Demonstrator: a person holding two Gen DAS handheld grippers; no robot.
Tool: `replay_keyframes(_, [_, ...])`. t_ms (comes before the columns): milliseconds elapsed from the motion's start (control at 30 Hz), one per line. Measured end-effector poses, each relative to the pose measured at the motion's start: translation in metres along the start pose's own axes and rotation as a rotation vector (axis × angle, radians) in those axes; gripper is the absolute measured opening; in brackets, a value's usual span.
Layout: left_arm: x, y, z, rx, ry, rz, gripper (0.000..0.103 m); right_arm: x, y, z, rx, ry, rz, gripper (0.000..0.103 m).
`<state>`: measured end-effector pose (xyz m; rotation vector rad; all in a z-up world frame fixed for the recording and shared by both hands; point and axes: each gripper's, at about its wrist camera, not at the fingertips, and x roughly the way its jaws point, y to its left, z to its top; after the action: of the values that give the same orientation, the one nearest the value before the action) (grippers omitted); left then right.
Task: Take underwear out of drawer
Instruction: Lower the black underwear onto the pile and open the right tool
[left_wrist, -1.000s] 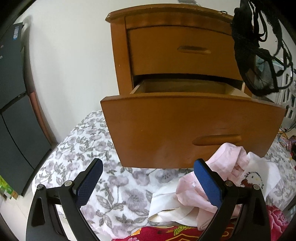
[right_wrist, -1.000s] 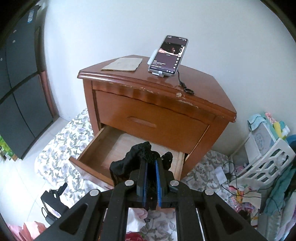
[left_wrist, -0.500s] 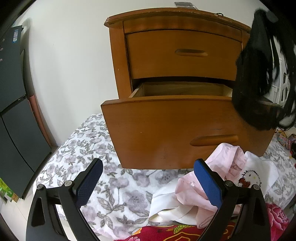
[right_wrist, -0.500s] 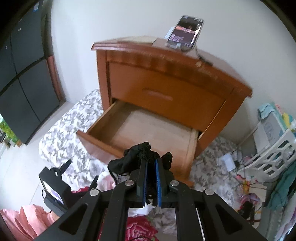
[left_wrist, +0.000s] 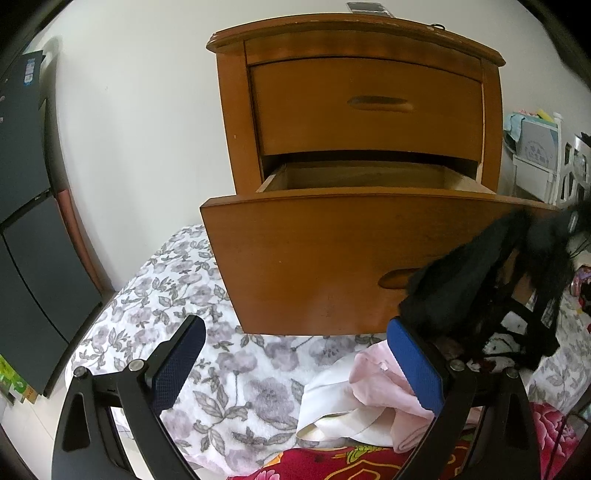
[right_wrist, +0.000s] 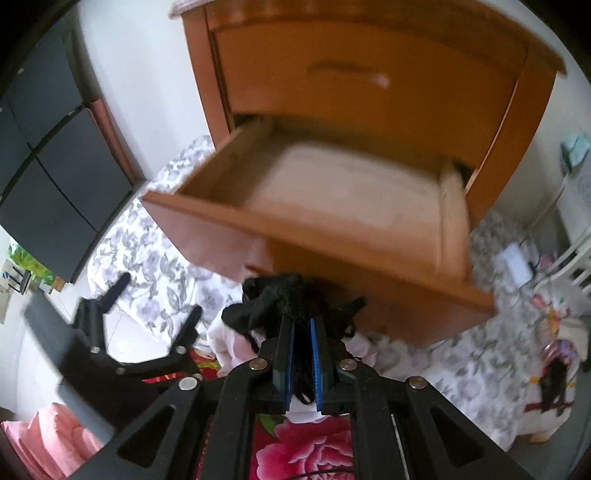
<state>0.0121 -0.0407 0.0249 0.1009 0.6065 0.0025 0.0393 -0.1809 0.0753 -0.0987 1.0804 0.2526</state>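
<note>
The wooden nightstand's lower drawer (left_wrist: 317, 258) stands pulled out, and its inside (right_wrist: 343, 184) looks bare. My right gripper (right_wrist: 302, 328) is shut on a black lacy piece of underwear (right_wrist: 284, 299), held low in front of the drawer front. In the left wrist view the same black underwear (left_wrist: 491, 284) hangs at the right, over a pile of pink and white clothes (left_wrist: 373, 398). My left gripper (left_wrist: 295, 362) stands open, low over the floral blanket, with nothing between its fingers. It also shows at the lower left of the right wrist view, the left gripper (right_wrist: 147, 306).
A grey floral blanket (left_wrist: 177, 295) covers the floor before the nightstand (left_wrist: 354, 48). A red flowered cloth (right_wrist: 314, 446) lies nearest me. Dark cabinet doors (left_wrist: 26, 236) stand at the left. White baskets and clutter (left_wrist: 546, 155) fill the right side.
My right gripper has come down with the black underwear, from above the nightstand top to the front of the open drawer. The left gripper has stayed put.
</note>
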Motion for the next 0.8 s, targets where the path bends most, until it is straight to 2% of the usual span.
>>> replay_keyframes(167, [0.003, 0.002, -0.001, -0.006, 0.019, -0.002, 0.099, 0.037, -0.008, -0.023, 0.062, 0.040, 0.005, 0.009])
replay_keyframes(367, [0.003, 0.002, -0.002, 0.000, 0.032, 0.002, 0.099, 0.062, -0.015, -0.050, 0.111, 0.049, -0.014, 0.009])
replay_keyframes(633, [-0.002, -0.007, -0.006, 0.058, 0.037, 0.015, 0.099, 0.077, -0.016, -0.076, 0.169, 0.025, -0.047, 0.010])
replay_keyframes(800, [-0.005, -0.010, -0.008, 0.079, 0.045, 0.019, 0.099, 0.069, -0.014, -0.086, 0.196, -0.002, -0.053, 0.012])
